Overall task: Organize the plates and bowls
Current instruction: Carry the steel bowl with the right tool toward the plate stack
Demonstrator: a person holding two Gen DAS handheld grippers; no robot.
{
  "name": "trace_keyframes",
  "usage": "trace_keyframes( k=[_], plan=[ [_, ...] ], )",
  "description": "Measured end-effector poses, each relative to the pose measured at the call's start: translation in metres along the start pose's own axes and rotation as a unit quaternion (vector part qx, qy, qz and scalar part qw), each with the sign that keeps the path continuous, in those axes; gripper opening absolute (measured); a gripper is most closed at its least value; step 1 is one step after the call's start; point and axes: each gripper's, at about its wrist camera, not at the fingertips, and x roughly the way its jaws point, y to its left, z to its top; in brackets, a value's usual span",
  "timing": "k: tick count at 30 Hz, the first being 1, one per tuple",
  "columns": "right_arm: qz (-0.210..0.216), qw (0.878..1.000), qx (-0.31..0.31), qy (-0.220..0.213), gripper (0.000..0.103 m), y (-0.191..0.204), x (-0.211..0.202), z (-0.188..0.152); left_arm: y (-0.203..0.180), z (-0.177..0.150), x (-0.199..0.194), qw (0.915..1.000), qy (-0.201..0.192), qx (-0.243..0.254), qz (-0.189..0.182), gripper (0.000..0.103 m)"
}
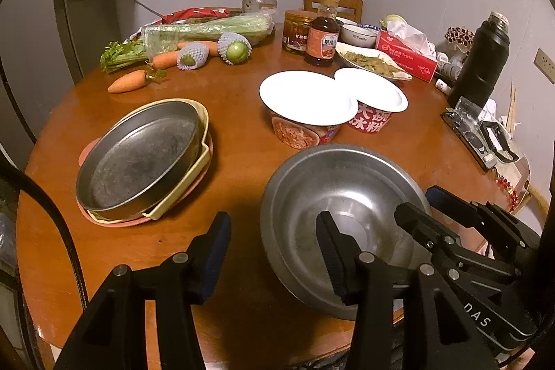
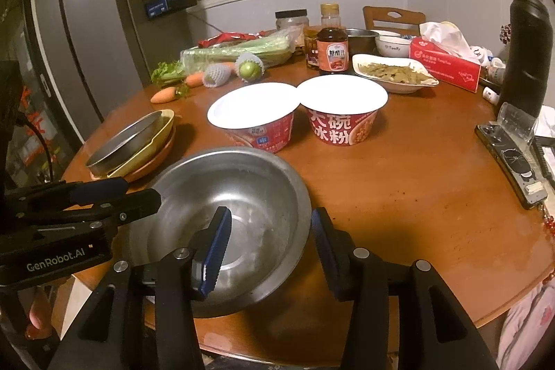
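A steel bowl (image 1: 343, 196) stands at the near edge of the round wooden table (image 1: 236, 141). My left gripper (image 1: 274, 252) is open, its jaws astride the bowl's near left rim. My right gripper (image 2: 270, 241) is open, its jaws astride the bowl's (image 2: 242, 196) near right rim. Each gripper shows in the other's view: the right one (image 1: 430, 210) and the left one (image 2: 138, 193). A steel pan (image 1: 138, 158) sits stacked on a yellow dish and a pink plate at the left. Two red paper bowls (image 1: 308, 106) (image 1: 373, 103) with white lids stand behind the steel bowl.
Carrots, celery and netted fruit (image 1: 236, 49) lie at the back left. A sauce bottle (image 1: 322, 33), jars, a dish of food (image 1: 371, 61), a white bowl (image 1: 359, 35) and a tissue box (image 1: 406, 54) fill the back. A black flask (image 1: 482, 61) and a phone (image 1: 485, 137) are at the right.
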Motion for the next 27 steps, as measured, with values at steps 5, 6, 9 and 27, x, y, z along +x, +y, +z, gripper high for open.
trace_keyframes(
  k=[5, 6, 9, 27],
  plan=[
    [0.003, 1.0, 0.009, -0.008, 0.051, -0.002, -0.002, 0.004, 0.002, 0.008, -0.005, 0.9999, -0.011, 0.004, 0.002, 0.051],
    [0.005, 1.0, 0.01, -0.011, 0.051, -0.002, -0.003, 0.006, 0.003, 0.01, -0.007, 0.9999, -0.014, 0.006, 0.004, 0.051],
    [0.006, 1.0, 0.015, -0.018, 0.051, -0.003, -0.005, 0.011, 0.006, 0.02, -0.008, 0.9997, -0.024, 0.007, 0.004, 0.052],
    [0.029, 0.996, 0.081, 0.011, 0.053, -0.017, 0.037, 0.058, 0.014, 0.092, 0.041, 0.9997, -0.011, 0.018, 0.012, 0.053]
  ],
)
